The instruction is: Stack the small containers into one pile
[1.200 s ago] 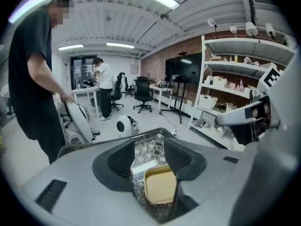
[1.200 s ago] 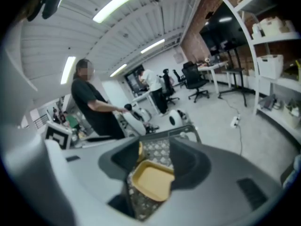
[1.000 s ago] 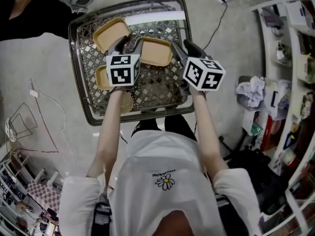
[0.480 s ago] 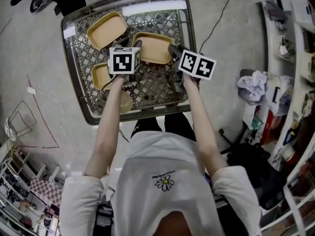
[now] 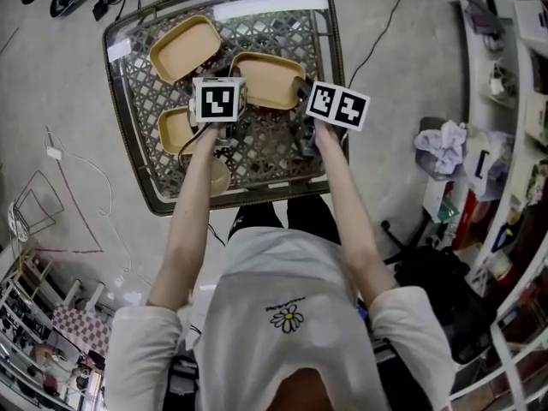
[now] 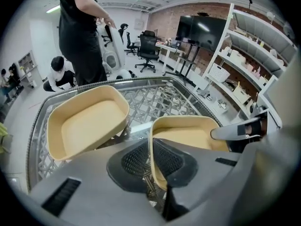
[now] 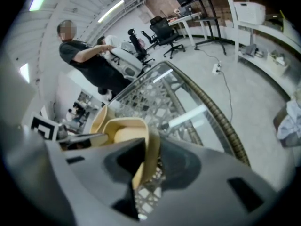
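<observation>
Seen from above, a person stood at a glass-topped lattice desk carrying several shallow tan containers, none yet stacked. Both tools were on the same one, the middle container. The left gripper had just been closing, and its pads now pinched that container's thin left wall with almost no gap. The right gripper had also just been closing and sat clamped across the opposite wall, its jaws held about half apart by the rim between them. A far-left container lay just beside the middle one, its rim tilted in the left gripper view, and a near-left container sat closer to the person, partly under the left arm. The risks from here were likely these: each bite took only the top edge of a slick wall, so a lift could let one side slip and the container swing down. Uneven raising would tip it, and hands drifting apart could flex or tear loose the rim. A careless sweep might also knock the far-left container.
</observation>
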`<act>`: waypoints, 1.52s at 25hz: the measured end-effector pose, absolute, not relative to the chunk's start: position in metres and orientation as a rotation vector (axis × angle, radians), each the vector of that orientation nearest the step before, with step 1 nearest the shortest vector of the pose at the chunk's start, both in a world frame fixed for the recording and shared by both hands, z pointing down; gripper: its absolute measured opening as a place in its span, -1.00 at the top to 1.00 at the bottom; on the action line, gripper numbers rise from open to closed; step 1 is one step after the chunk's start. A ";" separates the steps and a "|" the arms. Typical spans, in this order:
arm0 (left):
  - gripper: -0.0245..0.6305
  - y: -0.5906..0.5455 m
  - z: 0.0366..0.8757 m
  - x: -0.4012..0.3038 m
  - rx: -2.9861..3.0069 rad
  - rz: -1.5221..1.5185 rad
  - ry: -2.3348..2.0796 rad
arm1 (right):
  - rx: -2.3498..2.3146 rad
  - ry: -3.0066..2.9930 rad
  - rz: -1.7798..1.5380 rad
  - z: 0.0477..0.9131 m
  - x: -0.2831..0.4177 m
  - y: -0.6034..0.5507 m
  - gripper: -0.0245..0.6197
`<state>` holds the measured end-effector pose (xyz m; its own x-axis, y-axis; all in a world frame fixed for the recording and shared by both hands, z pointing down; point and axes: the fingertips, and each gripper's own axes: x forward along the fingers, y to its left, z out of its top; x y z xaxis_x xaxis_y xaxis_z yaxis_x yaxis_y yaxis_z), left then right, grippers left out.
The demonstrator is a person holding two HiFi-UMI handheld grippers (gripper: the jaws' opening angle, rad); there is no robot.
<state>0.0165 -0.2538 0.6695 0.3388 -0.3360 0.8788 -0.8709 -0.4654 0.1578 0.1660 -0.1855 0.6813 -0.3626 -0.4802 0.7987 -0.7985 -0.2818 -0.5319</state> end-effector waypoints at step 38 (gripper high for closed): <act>0.82 -0.175 0.383 0.012 2.480 0.512 -1.478 | 1.990 -2.129 0.925 0.413 0.166 -0.133 0.79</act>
<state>0.0117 -0.1752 0.3832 0.4368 -0.8071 0.3971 -0.8798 -0.4754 0.0016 0.1660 -0.1331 0.4133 -0.1509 -0.8795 0.4513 -0.9301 -0.0283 -0.3662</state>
